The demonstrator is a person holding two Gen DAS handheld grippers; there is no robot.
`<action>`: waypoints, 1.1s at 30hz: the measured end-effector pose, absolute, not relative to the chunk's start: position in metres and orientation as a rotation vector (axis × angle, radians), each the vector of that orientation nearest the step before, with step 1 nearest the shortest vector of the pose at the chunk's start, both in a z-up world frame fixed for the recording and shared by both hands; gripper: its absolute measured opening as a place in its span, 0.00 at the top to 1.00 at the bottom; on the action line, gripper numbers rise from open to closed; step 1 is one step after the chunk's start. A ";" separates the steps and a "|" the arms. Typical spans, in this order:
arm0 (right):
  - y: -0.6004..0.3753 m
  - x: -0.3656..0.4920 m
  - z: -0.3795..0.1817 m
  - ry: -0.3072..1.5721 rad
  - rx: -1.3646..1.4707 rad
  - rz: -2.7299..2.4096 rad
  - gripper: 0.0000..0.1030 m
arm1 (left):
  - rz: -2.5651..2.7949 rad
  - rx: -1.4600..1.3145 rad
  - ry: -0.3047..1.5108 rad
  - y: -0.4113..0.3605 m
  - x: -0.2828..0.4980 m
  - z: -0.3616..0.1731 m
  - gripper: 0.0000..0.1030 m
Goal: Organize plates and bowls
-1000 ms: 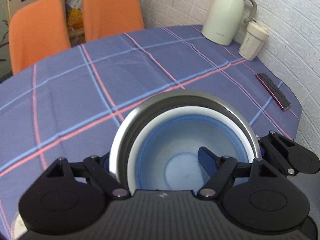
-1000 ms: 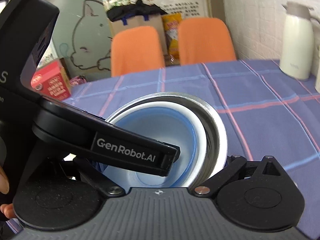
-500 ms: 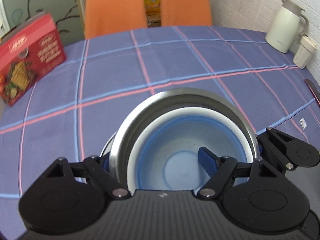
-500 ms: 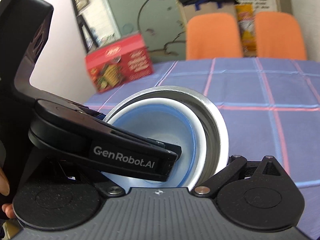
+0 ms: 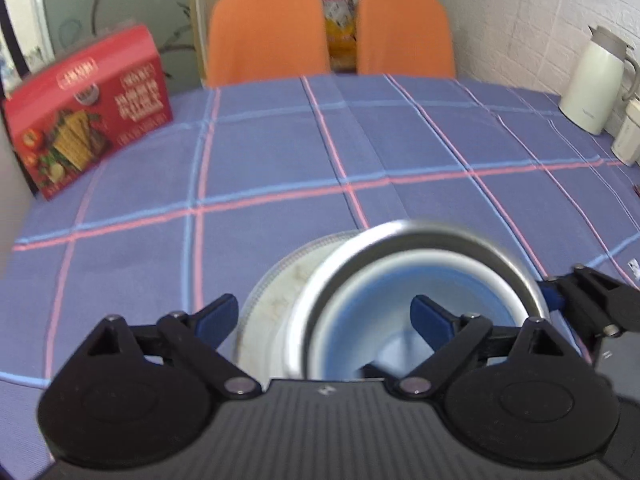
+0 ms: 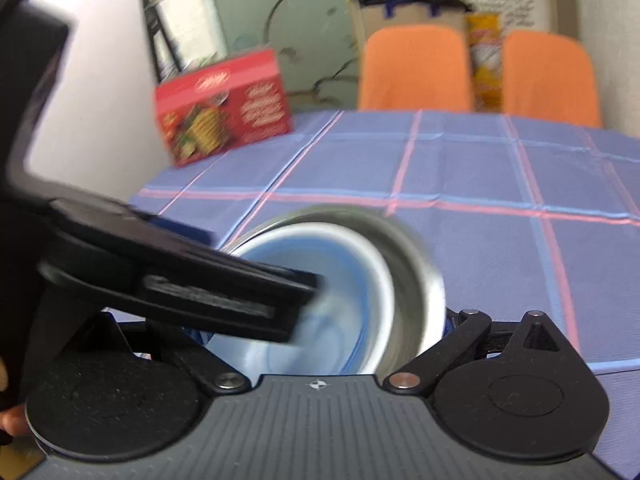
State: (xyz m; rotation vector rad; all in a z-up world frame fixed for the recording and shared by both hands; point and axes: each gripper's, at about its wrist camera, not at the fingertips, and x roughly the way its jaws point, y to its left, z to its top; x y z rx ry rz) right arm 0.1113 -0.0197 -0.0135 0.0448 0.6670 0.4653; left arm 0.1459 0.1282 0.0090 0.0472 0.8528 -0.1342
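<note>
Blue checked cloth with pink and pale lines covers the table (image 5: 280, 152); a red box (image 5: 86, 116) stands at its far left and two orange chairs (image 5: 266, 34) behind. Near the front edge a steel bowl (image 5: 404, 236) holds a white-rimmed blue bowl (image 5: 436, 284), both blurred and tilted. The left tongs (image 5: 324, 314) are spread wide, one finger outside the steel bowl, one inside the blue. The right tongs (image 6: 320, 320) flank the same stack; their grip cannot be told.

Red cracker box (image 5: 86, 114) at table's (image 5: 280, 152) far-left edge; 2 orange chairs (image 5: 266, 34) behind; white jug (image 5: 596, 80) far right.
</note>
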 end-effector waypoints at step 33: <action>-0.098 0.053 -0.012 0.637 0.182 0.291 0.16 | -0.060 -0.159 0.670 0.112 0.034 0.022 0.02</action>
